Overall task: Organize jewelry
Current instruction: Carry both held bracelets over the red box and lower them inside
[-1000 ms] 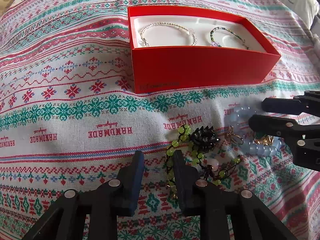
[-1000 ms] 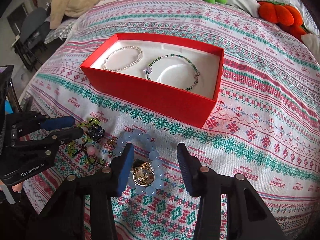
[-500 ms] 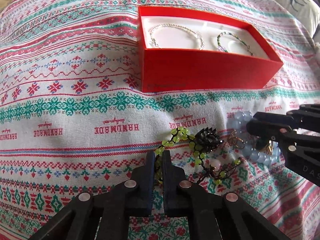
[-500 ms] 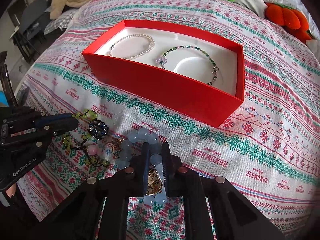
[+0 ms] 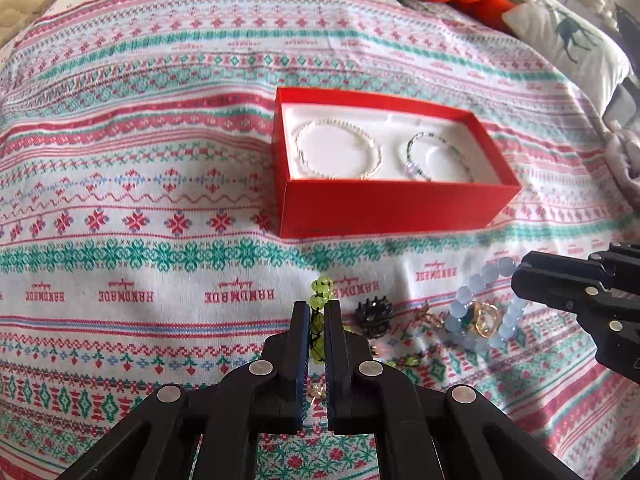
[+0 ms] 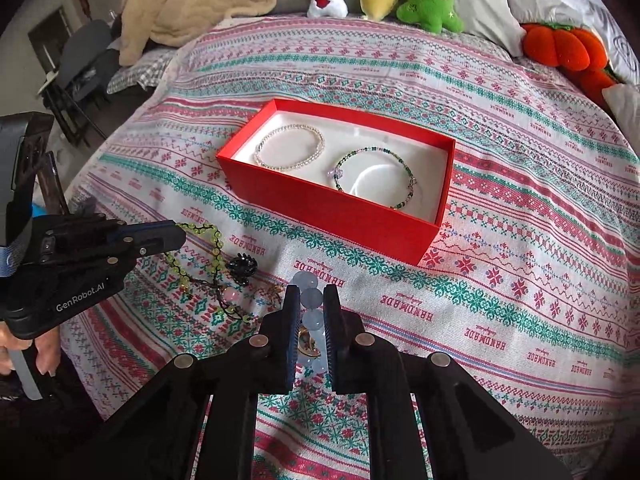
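Left gripper [image 5: 317, 310] is pinched nearly closed on the green bead bracelet [image 5: 322, 286]; several lime beads sit between its fingers and a few more stick out past the tips. From the right wrist view the same bracelet's strand hangs from that gripper in a loop, its lower part trailing among the loose pieces on the patterned bedspread [image 6: 520, 240]. Right gripper [image 6: 311, 300] is likewise drawn narrow, clamped on the pale blue bead bracelet [image 6: 310, 298], with round blue beads visible between and just beyond the fingers. In the left wrist view the blue bracelet's loop droops from the right gripper, a gold charm [image 5: 486, 320] sitting inside it. Between the two bracelets lie a small black spiky piece [image 5: 374, 314] and a pink bead on dark cord [image 6: 230, 294]. The red box [image 5: 384, 204] sits on the bedspread beyond the loose jewelry, well apart from both grippers, open at the top with a white liner. Inside, a clear bead bracelet [image 5: 338, 148] lies at the left and a green bead bracelet with a lilac charm [image 5: 434, 156] at the right, apart from each other. Plush toys [image 6: 428, 0] line the far edge of the bed.
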`<control>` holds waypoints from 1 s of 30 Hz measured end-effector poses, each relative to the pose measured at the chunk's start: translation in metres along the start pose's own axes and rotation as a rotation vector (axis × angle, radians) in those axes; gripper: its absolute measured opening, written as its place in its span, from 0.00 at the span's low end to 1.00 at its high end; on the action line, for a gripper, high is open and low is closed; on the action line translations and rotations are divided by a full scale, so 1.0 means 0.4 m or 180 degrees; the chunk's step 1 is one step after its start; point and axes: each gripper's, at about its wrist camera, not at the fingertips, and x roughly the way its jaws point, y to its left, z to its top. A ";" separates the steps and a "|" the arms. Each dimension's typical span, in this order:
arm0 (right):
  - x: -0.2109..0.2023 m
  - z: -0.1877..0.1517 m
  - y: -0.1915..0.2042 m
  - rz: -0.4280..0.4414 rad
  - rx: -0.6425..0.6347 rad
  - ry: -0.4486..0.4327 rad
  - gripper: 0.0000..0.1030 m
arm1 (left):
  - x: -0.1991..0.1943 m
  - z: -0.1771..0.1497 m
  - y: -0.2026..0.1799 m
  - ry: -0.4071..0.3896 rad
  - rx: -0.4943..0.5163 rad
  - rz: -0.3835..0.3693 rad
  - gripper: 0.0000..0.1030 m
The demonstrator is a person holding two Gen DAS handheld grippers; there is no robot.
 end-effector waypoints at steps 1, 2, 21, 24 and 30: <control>-0.016 -0.005 -0.007 0.0011 0.0012 -0.0019 0.12 | -0.005 0.003 -0.003 -0.0016 0.0003 -0.0007 0.02; -0.025 -0.003 -0.008 0.0017 0.0028 -0.0036 0.12 | -0.010 0.006 -0.005 -0.0032 0.0006 -0.0009 0.02; -0.143 0.025 -0.059 0.0015 0.0316 -0.0295 0.12 | -0.082 0.072 -0.052 -0.0319 0.0006 -0.0034 0.02; -0.158 0.036 -0.064 0.0038 0.0379 -0.0352 0.12 | -0.096 0.092 -0.058 -0.0392 -0.0019 -0.0053 0.02; -0.179 0.058 -0.066 0.0063 0.0467 -0.0446 0.12 | -0.106 0.134 -0.071 -0.0473 -0.0096 -0.0115 0.02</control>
